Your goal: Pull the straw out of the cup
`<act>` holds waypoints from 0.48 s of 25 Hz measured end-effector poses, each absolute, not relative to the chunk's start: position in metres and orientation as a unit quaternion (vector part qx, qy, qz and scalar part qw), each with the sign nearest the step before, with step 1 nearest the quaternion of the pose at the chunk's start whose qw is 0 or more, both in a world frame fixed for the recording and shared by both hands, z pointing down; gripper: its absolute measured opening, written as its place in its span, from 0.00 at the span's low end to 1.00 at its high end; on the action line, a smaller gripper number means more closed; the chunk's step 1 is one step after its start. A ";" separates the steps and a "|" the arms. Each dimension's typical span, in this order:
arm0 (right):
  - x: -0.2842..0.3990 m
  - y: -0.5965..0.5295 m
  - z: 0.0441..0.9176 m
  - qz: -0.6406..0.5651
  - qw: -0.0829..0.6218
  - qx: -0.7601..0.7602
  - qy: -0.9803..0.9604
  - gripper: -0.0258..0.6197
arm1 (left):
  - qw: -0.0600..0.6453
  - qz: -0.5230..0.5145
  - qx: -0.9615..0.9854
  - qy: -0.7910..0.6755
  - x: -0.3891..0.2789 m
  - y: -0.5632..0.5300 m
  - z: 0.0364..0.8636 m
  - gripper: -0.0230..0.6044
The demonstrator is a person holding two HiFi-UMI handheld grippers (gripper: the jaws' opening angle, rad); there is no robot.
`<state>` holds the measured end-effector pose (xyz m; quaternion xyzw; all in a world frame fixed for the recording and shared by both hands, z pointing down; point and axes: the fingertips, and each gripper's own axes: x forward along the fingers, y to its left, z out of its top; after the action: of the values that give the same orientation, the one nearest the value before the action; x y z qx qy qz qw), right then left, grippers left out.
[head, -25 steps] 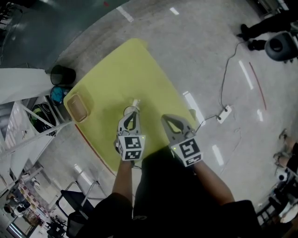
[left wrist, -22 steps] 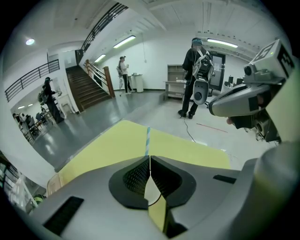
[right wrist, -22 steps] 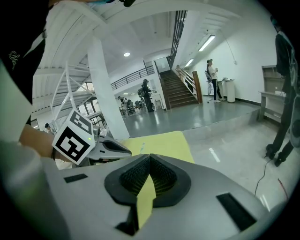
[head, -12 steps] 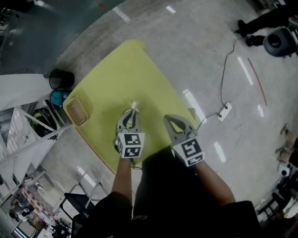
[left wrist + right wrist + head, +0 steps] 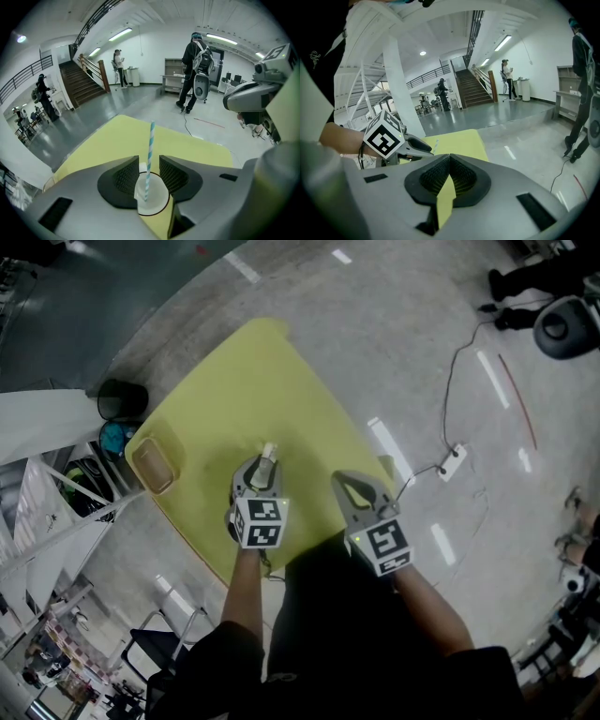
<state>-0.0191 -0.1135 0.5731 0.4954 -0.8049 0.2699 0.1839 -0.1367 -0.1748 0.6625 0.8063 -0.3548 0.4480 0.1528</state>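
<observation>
A cup [image 5: 152,197] is seen standing on the yellow tabletop [image 5: 244,381], a little nearer the person than its middle. A blue-and-white striped straw [image 5: 149,150] is held upright in the cup, its top rising well above the rim. The cup is flanked by the fingers [image 5: 125,177] of the left gripper [image 5: 262,474], which have just been opened and are spread wide. One finger is set at each side of the cup and no pad is pressed on it. The fingers [image 5: 461,176] of the right gripper [image 5: 450,157] are brought together at their tips with nothing gripped; only a sliver of tabletop is seen through them.

A shallow tan tray [image 5: 156,462] is placed at the tabletop's left corner; what it holds cannot be told. A black bin [image 5: 125,397] is set on the floor just past that corner.

The straw's stripes and the cup's dark rim line are shown only in the left gripper view, along with a staircase [image 5: 84,86] and people standing in the hall. The tray, the bin and a power strip [image 5: 452,465] on its cable are given only by the head view. In the right gripper view the left gripper's marker cube [image 5: 383,137] is caught from the side, above the tabletop.
</observation>
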 end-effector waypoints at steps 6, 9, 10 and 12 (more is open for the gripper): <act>-0.014 -0.113 0.575 0.272 0.184 0.501 -0.801 0.06 | 0.153 0.460 0.804 -0.344 -0.137 -0.179 0.671 0.30; -0.010 -0.111 0.577 0.274 0.185 0.503 -0.799 0.07 | 0.154 0.463 0.805 -0.339 -0.133 -0.179 0.673 0.30; -0.008 -0.110 0.577 0.274 0.186 0.504 -0.798 0.06 | 0.154 0.463 0.805 -0.337 -0.131 -0.179 0.674 0.30; -0.005 -0.109 0.578 0.276 0.187 0.506 -0.795 0.06 | 0.156 0.464 0.805 -0.335 -0.129 -0.179 0.675 0.30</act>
<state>-0.0048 -0.1089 0.5777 0.5063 -0.7954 0.2757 0.1869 -0.1286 -0.1794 0.6752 0.8050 -0.3352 0.4642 0.1557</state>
